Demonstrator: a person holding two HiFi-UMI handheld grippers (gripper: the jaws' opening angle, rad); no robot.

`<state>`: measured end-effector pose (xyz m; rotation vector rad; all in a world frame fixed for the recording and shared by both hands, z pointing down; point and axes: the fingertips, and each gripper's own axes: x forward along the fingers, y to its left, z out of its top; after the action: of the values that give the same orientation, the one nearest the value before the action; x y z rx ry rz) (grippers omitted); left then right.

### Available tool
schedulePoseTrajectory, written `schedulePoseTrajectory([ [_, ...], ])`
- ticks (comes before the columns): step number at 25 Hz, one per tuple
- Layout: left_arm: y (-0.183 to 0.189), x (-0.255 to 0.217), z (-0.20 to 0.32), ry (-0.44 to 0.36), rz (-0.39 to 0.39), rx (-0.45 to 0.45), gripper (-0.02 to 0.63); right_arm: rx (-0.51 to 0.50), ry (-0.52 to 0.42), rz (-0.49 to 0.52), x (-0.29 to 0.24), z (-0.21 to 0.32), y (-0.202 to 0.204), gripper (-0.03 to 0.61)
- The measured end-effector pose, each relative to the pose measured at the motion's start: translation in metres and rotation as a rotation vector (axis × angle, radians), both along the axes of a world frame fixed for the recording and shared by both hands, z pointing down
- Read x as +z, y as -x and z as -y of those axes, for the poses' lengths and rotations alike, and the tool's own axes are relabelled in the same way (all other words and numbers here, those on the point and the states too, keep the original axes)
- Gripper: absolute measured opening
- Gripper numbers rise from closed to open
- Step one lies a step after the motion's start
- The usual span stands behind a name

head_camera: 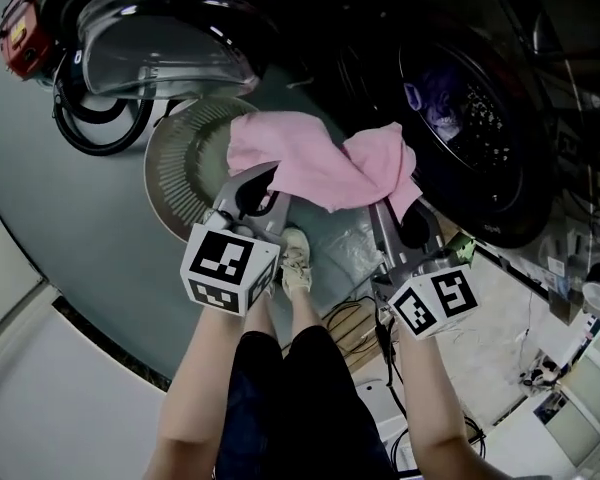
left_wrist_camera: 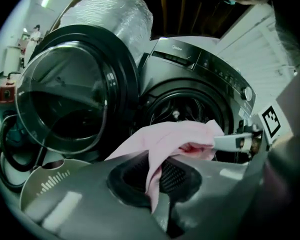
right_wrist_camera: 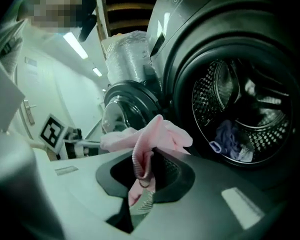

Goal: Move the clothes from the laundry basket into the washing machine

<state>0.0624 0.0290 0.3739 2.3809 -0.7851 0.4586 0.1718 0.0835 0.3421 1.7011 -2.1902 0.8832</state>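
Head view: pink cloth garment (head_camera: 315, 163), strung crosswise, pinched by left tongs (head_camera: 248, 190) and right tongs (head_camera: 408, 218); dark washing-machine drum (head_camera: 475, 128) ahead, nearer right.

The person's bare left forearm (head_camera: 205, 368) and right forearm (head_camera: 435, 403) reach forward side by side. The left gripper (head_camera: 252, 186) and right gripper (head_camera: 408, 220) sit near each other, each with its jaws clamped on one pink cloth (head_camera: 320, 163) spread between them.
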Motion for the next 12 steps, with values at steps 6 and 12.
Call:
schedulePoseTrajectory([
  [6,-0.025,-0.051,0.011,-0.031,-0.078,0.065,0.021,-0.055,0.107,-0.07,0.018,-0.003,0.008,0.241],
  [12,-0.052,-0.06,0.0,-0.013,-0.096,0.181,0.02,-0.242,0.109,-0.015,0.024,0.008,0.049,0.505],
])
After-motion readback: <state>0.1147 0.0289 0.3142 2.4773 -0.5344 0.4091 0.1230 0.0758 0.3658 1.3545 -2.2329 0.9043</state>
